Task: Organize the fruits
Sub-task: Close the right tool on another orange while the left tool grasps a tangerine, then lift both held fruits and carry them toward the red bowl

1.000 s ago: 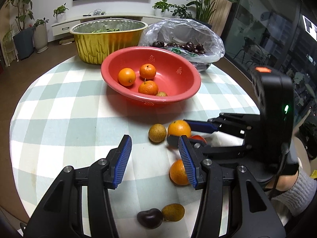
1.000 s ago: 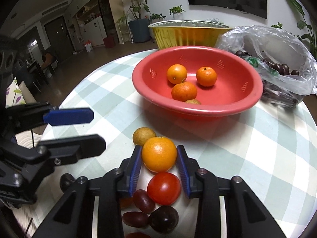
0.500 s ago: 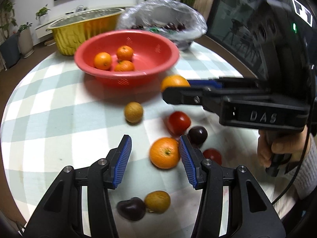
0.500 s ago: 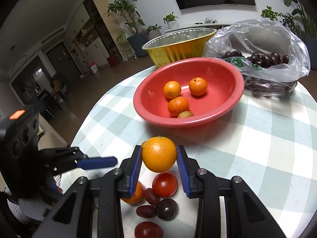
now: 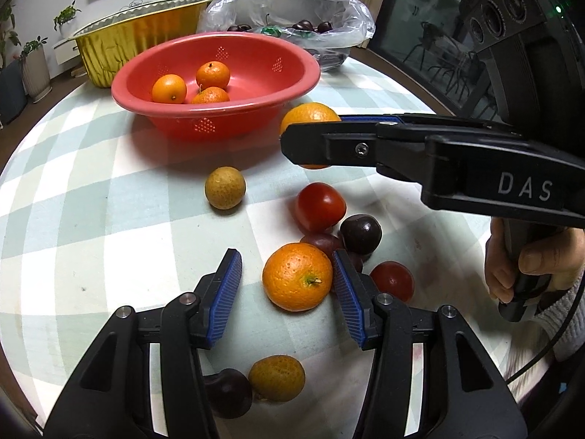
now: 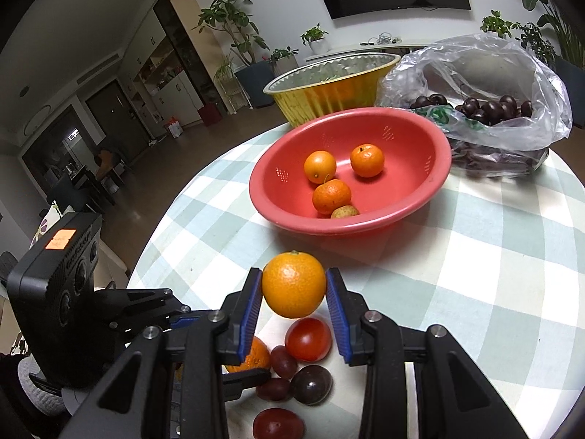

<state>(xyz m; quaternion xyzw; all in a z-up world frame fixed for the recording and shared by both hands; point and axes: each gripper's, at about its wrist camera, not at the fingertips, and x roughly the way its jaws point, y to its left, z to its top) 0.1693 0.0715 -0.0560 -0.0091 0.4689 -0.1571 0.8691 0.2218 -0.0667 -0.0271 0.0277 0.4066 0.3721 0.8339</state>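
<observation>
Farthest left on your table, the gold foil pan (image 6: 331, 89) stands behind everything; its contents cannot be made out. Next, the red colander bowl (image 6: 420, 197) holds three small oranges (image 6: 367, 160) and one tan longan (image 6: 344, 212) tucked against the near wall. To the right, the clear plastic bag (image 6: 486, 73) lies open with dark cherries (image 6: 490, 109) heaped inside.

On the checked tablecloth (image 5: 91, 219) in front of the bowl sit a loose longan (image 5: 225, 187), a red tomato (image 5: 320, 206), a dark cherry (image 5: 361, 234) and a second tomato (image 5: 392, 280), the last three crowded together.

Your left gripper (image 5: 287, 287) stands wide apart around an orange on the cloth (image 5: 297, 276); its right pad is just beside the fruit, the left pad well clear. Half a second ago this gripper was a little farther back; now the fruit sits deeper between the pads.

Your right gripper (image 6: 294, 300) is clamped on a held orange (image 6: 293, 284), lifted off the cloth just short of the bowl's near rim. A second ago that orange rested on the table beside the loose longan; since then you have raised it and carried it toward the bowl.
</observation>
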